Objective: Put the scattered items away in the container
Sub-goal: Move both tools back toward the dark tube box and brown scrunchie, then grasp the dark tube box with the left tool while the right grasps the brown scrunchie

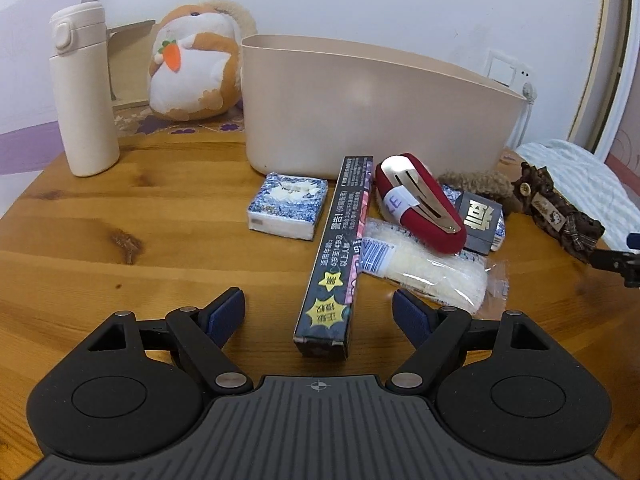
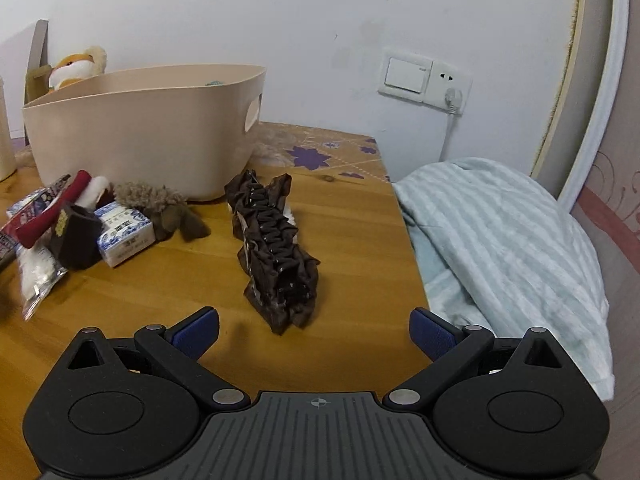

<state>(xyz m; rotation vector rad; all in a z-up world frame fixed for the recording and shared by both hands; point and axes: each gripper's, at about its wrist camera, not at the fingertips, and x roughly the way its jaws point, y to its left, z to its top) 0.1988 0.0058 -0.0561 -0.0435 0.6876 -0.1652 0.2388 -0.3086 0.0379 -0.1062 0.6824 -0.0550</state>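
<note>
Both grippers, left gripper [image 1: 318, 312] and right gripper [image 2: 314, 330], hold jaws apart over the wooden table [image 1: 120, 240]. Scattered items, long box [image 1: 340, 248] and brown scrunchie [image 2: 276, 248], lie near the beige container [image 1: 372, 112]; bedding [image 2: 500, 240] borders the table's right edge.

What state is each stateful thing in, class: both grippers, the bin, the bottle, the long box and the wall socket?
Left gripper: open, empty.
Right gripper: open, empty.
Beige bin: upright, contents mostly hidden.
Cream bottle: upright, lid closed.
Long black box: lying flat, outside the bin.
Wall socket: plug inserted.
</note>
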